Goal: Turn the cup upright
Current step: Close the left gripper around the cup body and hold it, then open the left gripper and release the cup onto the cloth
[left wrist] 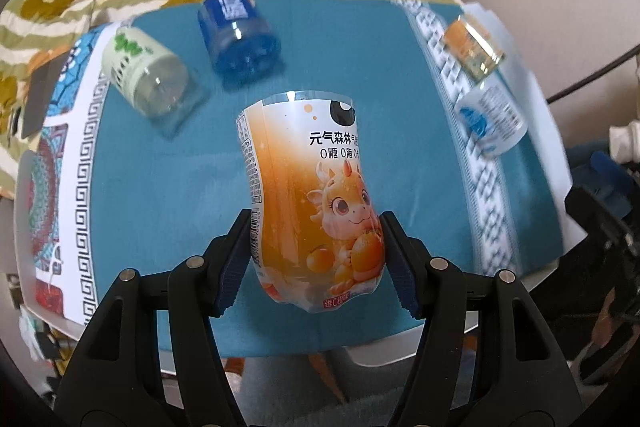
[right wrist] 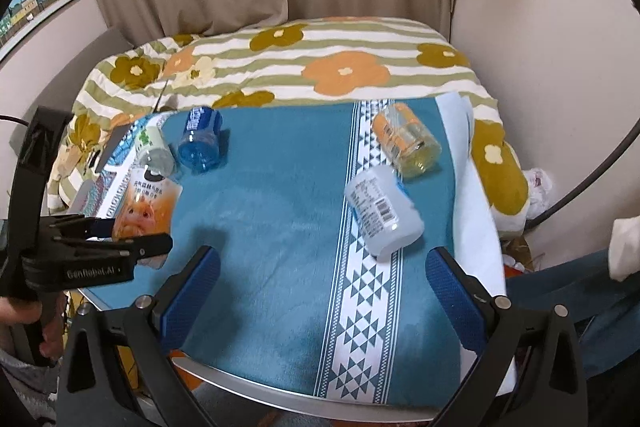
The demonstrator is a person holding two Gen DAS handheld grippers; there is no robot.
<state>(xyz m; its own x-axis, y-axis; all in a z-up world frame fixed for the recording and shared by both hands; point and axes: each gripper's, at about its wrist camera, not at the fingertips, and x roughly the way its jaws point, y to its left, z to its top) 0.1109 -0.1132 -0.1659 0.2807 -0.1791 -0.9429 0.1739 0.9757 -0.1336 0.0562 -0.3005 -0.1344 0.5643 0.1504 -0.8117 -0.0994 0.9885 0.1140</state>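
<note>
My left gripper (left wrist: 316, 247) is shut on an orange dragon-print cup (left wrist: 316, 195) and holds it above the teal cloth, open rim pointing away from me. The same cup (right wrist: 150, 205) and left gripper (right wrist: 132, 241) show at the left of the right wrist view. My right gripper (right wrist: 322, 291) is open and empty over the cloth's front. A white-blue cup (right wrist: 382, 213) lies on its side just beyond its right finger. An orange-yellow cup (right wrist: 406, 139), a blue cup (right wrist: 200, 139) and a green-white cup (right wrist: 154, 149) also lie on their sides.
The teal cloth (right wrist: 280, 227) with white patterned bands covers a small table with a metal front edge (right wrist: 280, 393). A flowered striped blanket (right wrist: 320, 63) lies behind it. Curtains and walls stand beyond. A black cable (right wrist: 592, 167) hangs at the right.
</note>
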